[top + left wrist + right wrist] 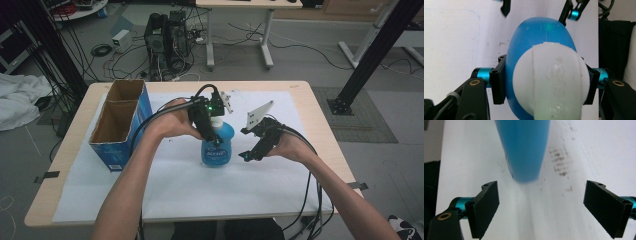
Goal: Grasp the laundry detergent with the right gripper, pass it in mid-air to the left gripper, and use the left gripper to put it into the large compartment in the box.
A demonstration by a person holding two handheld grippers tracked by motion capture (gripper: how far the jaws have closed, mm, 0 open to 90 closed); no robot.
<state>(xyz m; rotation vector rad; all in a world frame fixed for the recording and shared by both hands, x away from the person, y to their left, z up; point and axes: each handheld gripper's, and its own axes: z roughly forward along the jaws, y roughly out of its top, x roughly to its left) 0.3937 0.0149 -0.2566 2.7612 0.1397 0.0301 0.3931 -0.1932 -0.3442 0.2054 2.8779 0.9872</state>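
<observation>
Blue plastic bottle (pixel 218 145) with a white cap stood upright near the middle of the table (pixel 310 107), on a white sheet (pixel 165 190). The left tongs (pixel 212 131) came down from above and pinched the bottle at its upper part; the left gripper view showed the pads (pixel 498 82) pressed on both sides under the cap (pixel 551 80). The right tongs (pixel 256 146) were just beside the bottle, to its right, spread wide and holding nothing; the right gripper view showed the blue body (pixel 524 147) ahead of the open pads (pixel 486 207). A blue cardboard box (pixel 120 125) stood at the left, well apart.
</observation>
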